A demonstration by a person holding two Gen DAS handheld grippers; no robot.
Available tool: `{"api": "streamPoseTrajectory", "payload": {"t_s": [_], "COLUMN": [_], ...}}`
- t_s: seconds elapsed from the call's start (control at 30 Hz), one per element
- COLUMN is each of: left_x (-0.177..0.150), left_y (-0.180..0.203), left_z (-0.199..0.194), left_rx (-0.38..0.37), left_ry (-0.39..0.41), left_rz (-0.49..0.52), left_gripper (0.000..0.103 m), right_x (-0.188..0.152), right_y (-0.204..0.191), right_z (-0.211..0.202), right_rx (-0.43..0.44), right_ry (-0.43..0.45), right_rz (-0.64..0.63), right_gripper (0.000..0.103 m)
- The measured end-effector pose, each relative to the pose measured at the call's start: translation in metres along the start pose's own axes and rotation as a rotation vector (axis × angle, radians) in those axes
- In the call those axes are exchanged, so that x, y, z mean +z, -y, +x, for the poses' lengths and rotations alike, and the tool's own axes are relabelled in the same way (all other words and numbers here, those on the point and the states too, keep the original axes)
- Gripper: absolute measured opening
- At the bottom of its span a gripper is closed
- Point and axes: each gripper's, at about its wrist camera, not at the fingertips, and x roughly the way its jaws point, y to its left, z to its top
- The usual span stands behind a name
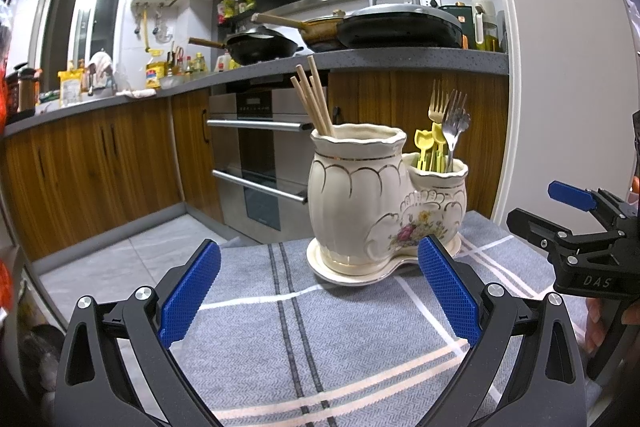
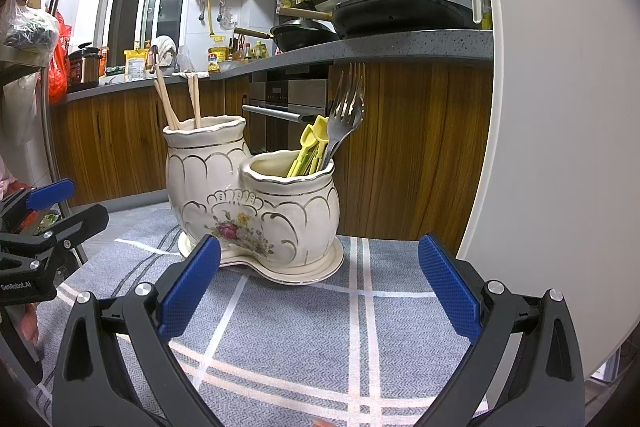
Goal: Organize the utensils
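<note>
Seemingly the sorting is finished or paused, since nothing lies loose on the cloth (image 1: 340, 327) around the ceramic holder (image 1: 360, 195). Left of the holder, the left gripper (image 1: 320, 291) hangs with jaws spread wide and empty. Inside the holder's taller left pot stand the chopsticks (image 1: 314, 99); its lower right pot carries yellow plastic utensils (image 1: 430, 147) and metal forks (image 1: 450, 119). Right of the holder, the right gripper (image 2: 320, 291) also gapes empty. Any next move would need another stray utensil, and none shows.
</note>
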Motion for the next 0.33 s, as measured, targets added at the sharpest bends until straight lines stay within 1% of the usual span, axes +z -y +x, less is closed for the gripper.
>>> {"api": "streamPoseTrajectory", "payload": {"t_s": [0.17,0.33], "left_x": [0.0014,0.0014], "left_y": [-0.001,-0.001], "left_z": [0.0027,0.0033], "left_rx": [0.03,0.032], "left_ry": [-0.011,-0.012], "left_rz": [-0.011,-0.007], "left_gripper": [0.098,0.098], "right_x": [0.0004,-0.0031], "right_y": [0.0002,0.0006], "right_z": [0.0005,0.0002], "right_rx": [0.001,0.0], "right_ry": [-0.002,-0.005], "right_rz": [0.0,0.0], "right_gripper": [0.098,0.098]}}
